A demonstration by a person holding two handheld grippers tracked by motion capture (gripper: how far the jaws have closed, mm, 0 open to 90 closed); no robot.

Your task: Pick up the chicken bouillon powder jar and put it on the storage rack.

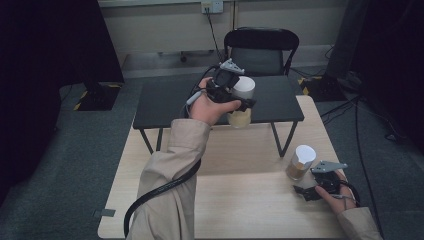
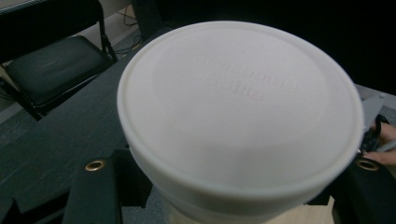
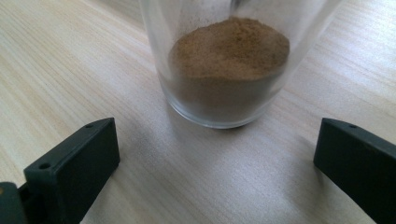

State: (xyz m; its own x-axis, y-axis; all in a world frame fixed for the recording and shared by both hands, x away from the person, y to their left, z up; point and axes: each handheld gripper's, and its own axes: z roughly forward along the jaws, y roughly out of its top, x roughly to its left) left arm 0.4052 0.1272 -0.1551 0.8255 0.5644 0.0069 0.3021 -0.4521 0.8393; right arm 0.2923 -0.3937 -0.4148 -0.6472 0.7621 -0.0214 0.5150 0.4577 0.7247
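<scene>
Jar [image 1: 241,102] held by left gripper [image 1: 235,102] above black shelf [image 1: 165,102]

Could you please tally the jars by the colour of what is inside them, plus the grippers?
Jar with pale yellow contents: 1, the pale jar held up in the left gripper.
Jar with brown powder: 1, the brown jar standing on the wooden table.
Grippers: 2, counting the right gripper.
Total: 4.
</scene>
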